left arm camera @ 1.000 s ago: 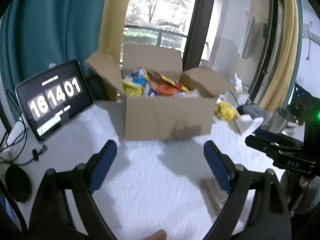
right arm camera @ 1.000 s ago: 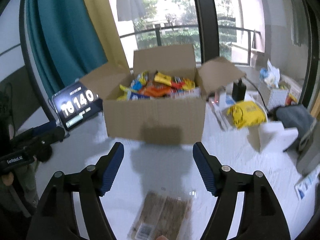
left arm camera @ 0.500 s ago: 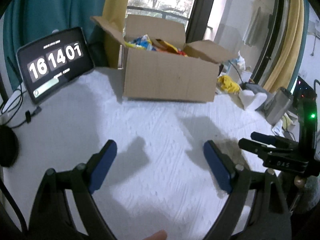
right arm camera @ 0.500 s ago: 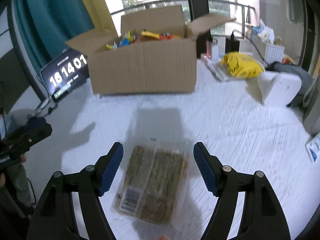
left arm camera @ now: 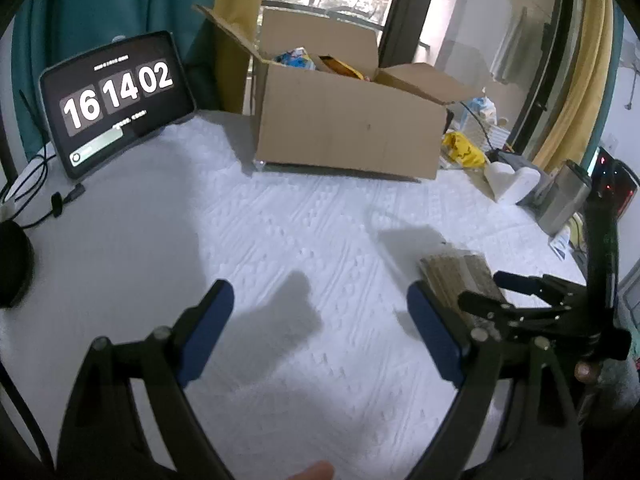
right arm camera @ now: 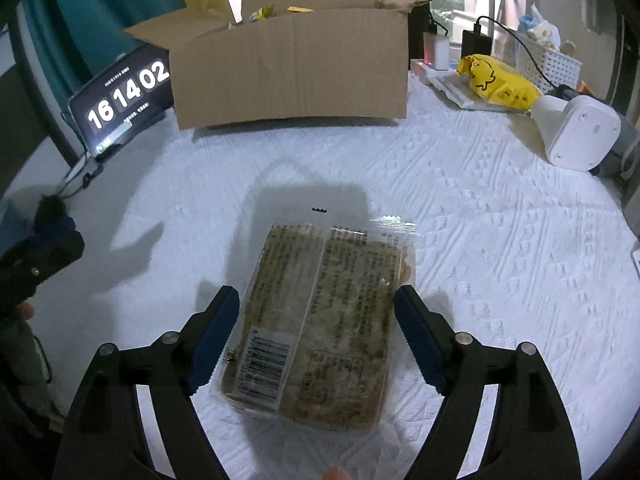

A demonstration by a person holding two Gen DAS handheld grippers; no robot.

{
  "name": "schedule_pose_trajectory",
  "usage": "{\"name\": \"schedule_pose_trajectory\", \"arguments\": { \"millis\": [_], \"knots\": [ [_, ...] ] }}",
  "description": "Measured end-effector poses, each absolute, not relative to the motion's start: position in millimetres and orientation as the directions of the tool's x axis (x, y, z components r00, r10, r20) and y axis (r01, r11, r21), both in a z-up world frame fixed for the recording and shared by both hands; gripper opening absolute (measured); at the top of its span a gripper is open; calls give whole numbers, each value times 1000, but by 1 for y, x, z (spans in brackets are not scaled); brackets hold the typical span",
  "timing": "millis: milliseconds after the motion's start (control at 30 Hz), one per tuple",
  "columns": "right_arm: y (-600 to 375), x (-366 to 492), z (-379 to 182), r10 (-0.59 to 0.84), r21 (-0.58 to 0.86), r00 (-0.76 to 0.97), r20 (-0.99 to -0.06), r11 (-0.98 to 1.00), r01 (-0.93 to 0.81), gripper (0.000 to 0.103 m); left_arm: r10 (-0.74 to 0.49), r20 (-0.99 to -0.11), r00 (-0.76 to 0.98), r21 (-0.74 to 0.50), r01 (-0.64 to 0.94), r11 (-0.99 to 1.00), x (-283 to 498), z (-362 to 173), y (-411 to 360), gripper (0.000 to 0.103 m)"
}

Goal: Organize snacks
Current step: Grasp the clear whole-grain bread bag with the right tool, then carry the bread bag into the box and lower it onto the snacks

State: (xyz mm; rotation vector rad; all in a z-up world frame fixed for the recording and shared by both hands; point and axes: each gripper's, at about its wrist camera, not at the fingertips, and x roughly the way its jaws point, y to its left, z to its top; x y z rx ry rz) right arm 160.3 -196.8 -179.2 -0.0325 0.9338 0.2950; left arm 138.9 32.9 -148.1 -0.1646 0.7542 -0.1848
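Observation:
A clear packet of brown snack bars (right arm camera: pixel 324 264) lies flat on the white tablecloth (right arm camera: pixel 480 240), barcode end nearest me. My right gripper (right arm camera: pixel 316 296) is lowered over it with one blue pad on each long side; its jaws are opening and the pads do not press the wrapper. In the left wrist view the packet (left arm camera: pixel 456 272) lies to the right, under the right gripper (left arm camera: pixel 486 290). My left gripper (left arm camera: pixel 319 290) stands open over bare cloth, holding nothing. An open cardboard box (left arm camera: pixel 348 136) with colourful snack bags (left arm camera: pixel 296 58) stands at the back.
A tablet showing a clock (left arm camera: pixel 112 96) leans left of the box, with cables and a black round object (left arm camera: pixel 12 264) near it. A yellow bag (right arm camera: pixel 496 80), a white device (right arm camera: pixel 580 132) and a white basket (right arm camera: pixel 560 64) crowd the right side.
Both grippers have come down toward the table. The right one now straddles the snack packet and its jaws have widened. The left gripper's jaws are unchanged.

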Motion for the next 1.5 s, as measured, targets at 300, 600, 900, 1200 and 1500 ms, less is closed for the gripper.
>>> {"name": "schedule_pose_trajectory", "arguments": {
  "millis": [300, 600, 900, 1200, 1500],
  "knots": [
    [-196, 166, -191, 228, 102, 552, -802, 963, -248, 88, -226, -680, 697, -220, 100, 970, 145, -157, 39, 90],
    [-188, 164, -184, 234, 83, 567, -790, 957, -279, 71, -207, -691, 693, -212, 80, 974, 150, -157, 43, 90],
    [-187, 169, -154, 275, 106, 599, -752, 947, -302, 70, -188, -677, 712, -192, 76, 979, 159, -142, 46, 90],
    [-186, 187, -124, 301, 114, 632, -714, 941, -319, 70, -141, -647, 749, -159, 48, 986, 181, -118, 58, 90],
    [-185, 216, -93, 319, 103, 666, -674, 934, -343, 70, -119, -613, 781, -135, 45, 990, 209, -95, 61, 90]
  ]
}}
